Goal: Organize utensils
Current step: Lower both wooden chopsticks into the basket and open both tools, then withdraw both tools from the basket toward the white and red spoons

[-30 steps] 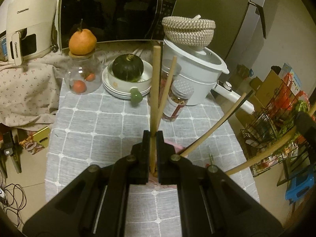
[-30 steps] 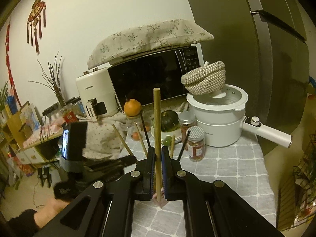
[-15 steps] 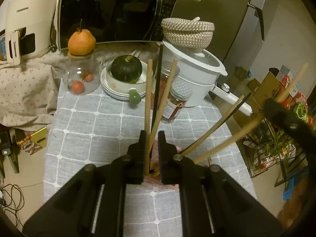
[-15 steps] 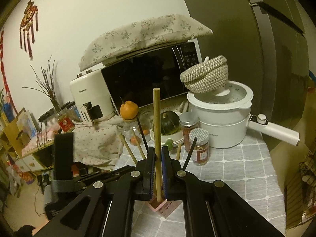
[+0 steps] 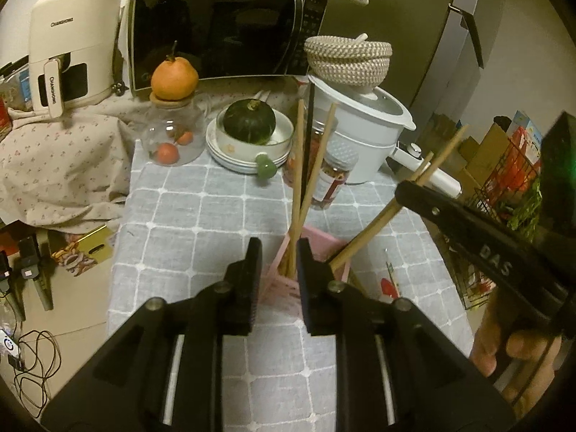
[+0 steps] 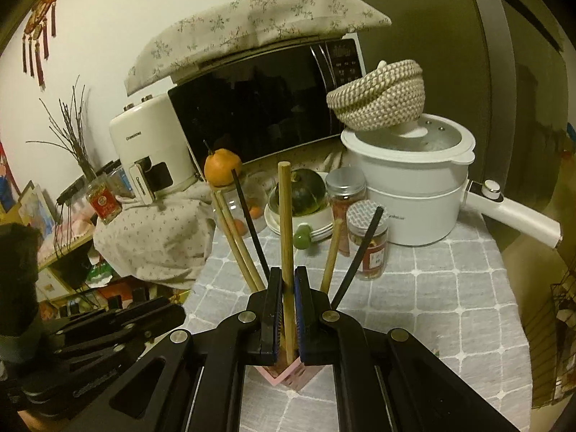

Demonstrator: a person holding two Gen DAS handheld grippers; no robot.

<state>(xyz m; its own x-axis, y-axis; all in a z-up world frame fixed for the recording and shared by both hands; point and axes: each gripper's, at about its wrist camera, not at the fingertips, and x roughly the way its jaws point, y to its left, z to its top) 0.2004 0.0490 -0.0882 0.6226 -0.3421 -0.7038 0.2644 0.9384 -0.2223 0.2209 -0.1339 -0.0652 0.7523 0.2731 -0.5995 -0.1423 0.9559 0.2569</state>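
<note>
A pink utensil holder [image 5: 316, 248] stands on the grey checked tablecloth, with several wooden and black chopsticks [image 5: 300, 165] leaning in it. My left gripper [image 5: 276, 252] is open and empty, just in front of the holder. My right gripper [image 6: 286, 284] is shut on a wooden chopstick [image 6: 286, 216], held upright with its lower end in the holder [image 6: 284, 381]. The right gripper also shows in the left wrist view [image 5: 406, 189], at the right over the holder. Other chopsticks [image 6: 248, 230] fan out around the held one.
Two spice jars [image 5: 333, 176], a white electric pot [image 5: 363, 133] with a woven basket on top, a plate stack with a dark squash [image 5: 250, 122], a glass jar topped by an orange [image 5: 174, 122] and a microwave [image 5: 223, 25] stand behind. A wire rack [image 5: 511, 187] is right of the table.
My left gripper opened and let go of its wooden chopstick, which now leans in the holder. My right gripper brought its chopstick down over the holder.
</note>
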